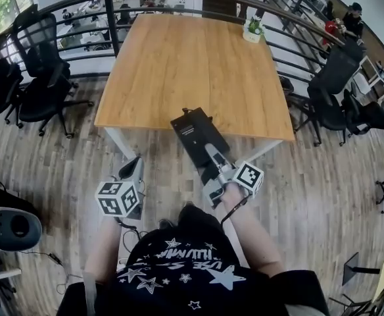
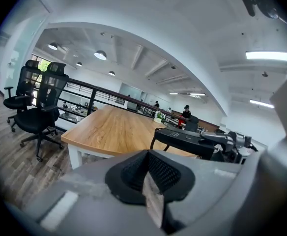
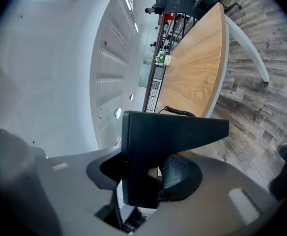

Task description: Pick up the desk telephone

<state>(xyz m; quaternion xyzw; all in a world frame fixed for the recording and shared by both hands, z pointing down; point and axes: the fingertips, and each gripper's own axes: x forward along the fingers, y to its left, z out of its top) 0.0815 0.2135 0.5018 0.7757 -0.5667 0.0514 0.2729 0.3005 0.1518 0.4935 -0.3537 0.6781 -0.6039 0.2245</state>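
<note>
As the right gripper point(image 3: 144, 173) grips, the desk telephone point(image 3: 175, 132) fills its jaws.

The desk telephone point(image 1: 191, 131), held over the near edge of the wooden table point(image 1: 185, 71), has its near end hidden in the right gripper point(image 1: 212, 160), and the white print on it is too small to read. In the right gripper view its body covers one jaw pad, so only the other pad point(image 3: 180, 173) shows. The person point(image 1: 354, 17) beyond the table's far right corner is too small to make out.

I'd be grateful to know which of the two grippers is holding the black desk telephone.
The right gripper: the black desk telephone is clamped between its jaws. The left gripper has nothing between its jaws.
</note>
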